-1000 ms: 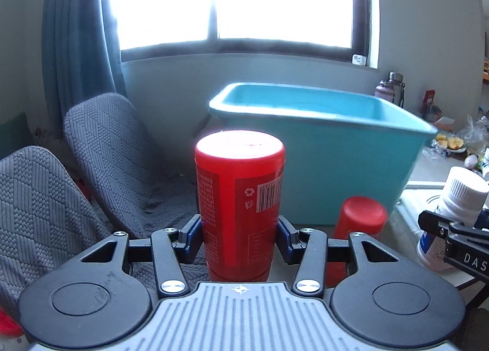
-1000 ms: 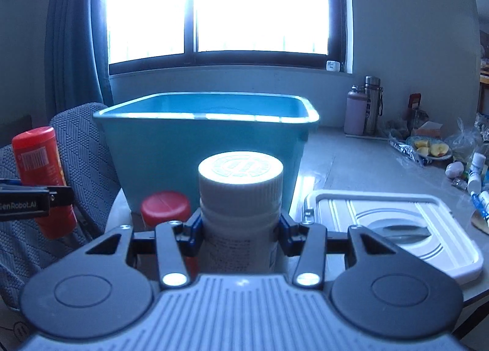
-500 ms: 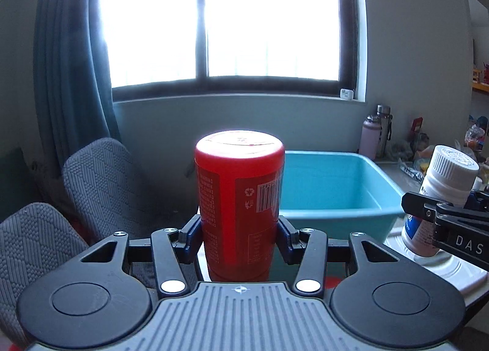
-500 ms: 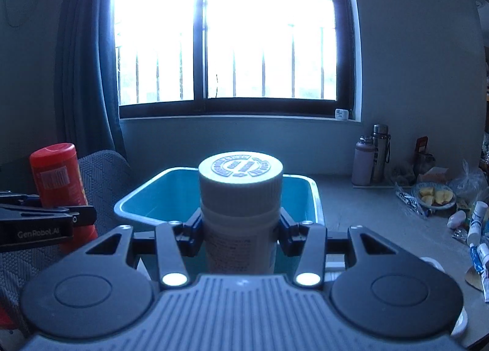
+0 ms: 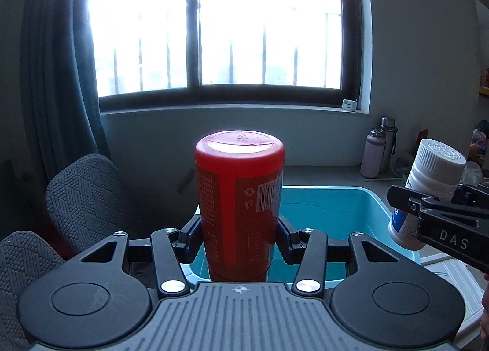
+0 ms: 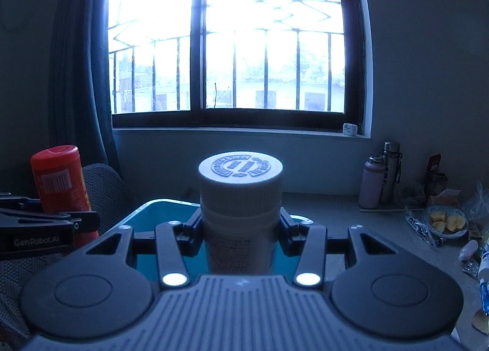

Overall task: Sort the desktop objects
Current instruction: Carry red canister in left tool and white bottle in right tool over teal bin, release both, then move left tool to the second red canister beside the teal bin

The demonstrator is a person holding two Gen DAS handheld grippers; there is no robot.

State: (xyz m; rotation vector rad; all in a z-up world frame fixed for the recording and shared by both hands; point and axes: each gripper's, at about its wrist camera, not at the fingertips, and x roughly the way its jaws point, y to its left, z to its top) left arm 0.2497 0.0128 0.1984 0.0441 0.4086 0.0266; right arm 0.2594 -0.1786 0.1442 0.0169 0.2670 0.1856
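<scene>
My left gripper [image 5: 240, 230] is shut on a tall red canister [image 5: 240, 198] with a barcode, held upright above the near left part of a turquoise plastic bin [image 5: 360, 201]. My right gripper [image 6: 240, 233] is shut on a white pill bottle [image 6: 240, 198] with a ribbed cap, held upright above the same bin [image 6: 156, 208]. The white bottle [image 5: 428, 179] also shows at the right of the left wrist view, and the red canister [image 6: 59, 182] at the left of the right wrist view. The bin's floor is mostly hidden.
Two grey padded chairs [image 5: 82, 192] stand left of the bin. A white lid [image 5: 452, 283] lies right of it. Two flasks [image 6: 380, 176], a bowl of fruit pieces [image 6: 444, 222] and small clutter sit on the counter at the right. A window fills the back wall.
Both grippers rose with their loads and moved forward over the bin, so I look down into it. The second red-capped item on the table dropped out of view.
</scene>
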